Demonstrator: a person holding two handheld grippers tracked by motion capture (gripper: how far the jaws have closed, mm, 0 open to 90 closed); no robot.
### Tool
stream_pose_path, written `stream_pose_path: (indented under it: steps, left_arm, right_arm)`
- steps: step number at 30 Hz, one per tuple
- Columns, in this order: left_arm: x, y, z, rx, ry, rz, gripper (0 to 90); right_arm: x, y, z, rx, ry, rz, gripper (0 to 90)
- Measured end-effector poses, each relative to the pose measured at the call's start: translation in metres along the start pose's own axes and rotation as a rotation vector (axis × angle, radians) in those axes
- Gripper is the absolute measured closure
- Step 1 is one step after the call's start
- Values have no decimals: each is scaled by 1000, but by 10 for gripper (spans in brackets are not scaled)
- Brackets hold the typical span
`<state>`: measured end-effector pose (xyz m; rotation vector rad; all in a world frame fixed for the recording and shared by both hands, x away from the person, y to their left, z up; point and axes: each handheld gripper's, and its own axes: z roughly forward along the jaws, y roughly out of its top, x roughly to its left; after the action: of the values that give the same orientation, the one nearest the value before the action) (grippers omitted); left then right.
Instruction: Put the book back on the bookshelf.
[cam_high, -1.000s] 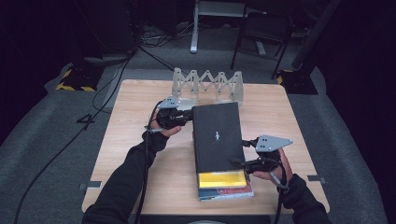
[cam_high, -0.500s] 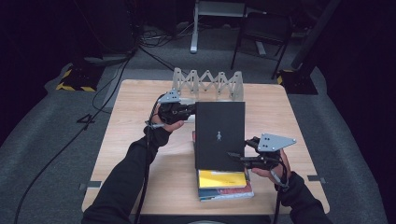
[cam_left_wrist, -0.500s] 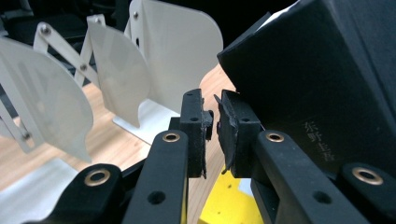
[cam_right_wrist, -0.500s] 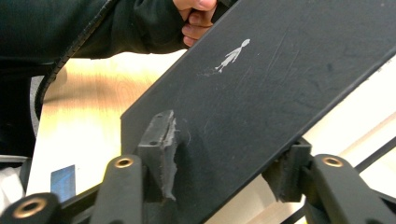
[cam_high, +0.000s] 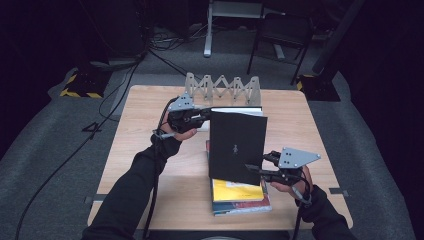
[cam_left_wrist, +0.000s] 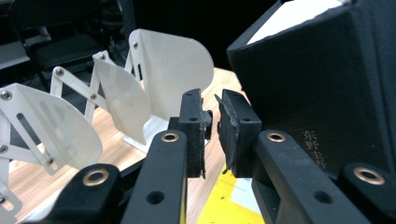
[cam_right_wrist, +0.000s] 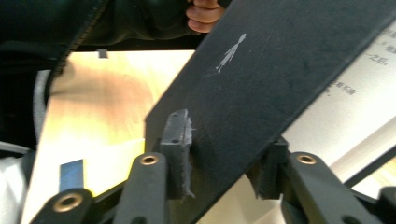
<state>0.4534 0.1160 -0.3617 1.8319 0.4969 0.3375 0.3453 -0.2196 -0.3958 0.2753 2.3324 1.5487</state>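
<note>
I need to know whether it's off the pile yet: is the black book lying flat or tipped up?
Tipped up. The black book stands raised over the stacked books, its near corner between the right tool's jaws.

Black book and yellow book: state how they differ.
The black book is tilted up off the stack; the yellow book lies flat in it. The black book shows its full dark cover with a small pale figure; the yellow book is bright and partly hidden behind it. Both sit over the wooden table.

You see the wooden worktop (cam_high: 150, 125) on grey carpet (cam_high: 55, 165), a dark chair (cam_high: 282, 35) at upper right, cables (cam_high: 165, 45) and hazard tape (cam_high: 77, 92) at upper left.
</note>
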Motion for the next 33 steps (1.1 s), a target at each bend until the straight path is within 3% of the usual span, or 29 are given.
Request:
stream_pose_path:
  steps: [7, 11, 17, 22, 23, 26, 28, 29, 33]
  left_arm:
    - [-13, -1, -14, -43, 3, 16, 646]
    - [-19, -8, -22, -35, 5, 20, 550]
    - [-27, -32, -34, 50, -10, 55, 435]
    - [-35, -51, -40, 119, -51, 42, 347]
    - [-38, -55, -40, 135, -63, 31, 330]
    - [-48, -65, -37, 186, -77, 50, 280]
    - [-54, -73, -34, 202, -133, 18, 263]
    - [-61, -80, -28, 248, -163, 14, 246]
    - [-70, -86, -22, 282, -168, 22, 214]
  right_arm:
    - [15, -2, -4, 1, 25, -55, 699]
    - [20, -3, -6, 4, 28, -69, 713]
    - [23, -3, -6, -5, 31, -70, 714]
    - [24, -3, -6, -6, 26, -74, 714]
    - [25, -3, -6, -6, 25, -75, 714]
    - [27, -3, -6, -6, 20, -80, 714]
    - [27, -3, -6, -8, 19, -78, 714]
    - [27, -3, -6, -8, 19, -77, 714]
    - [28, -4, -7, -7, 20, -84, 715]
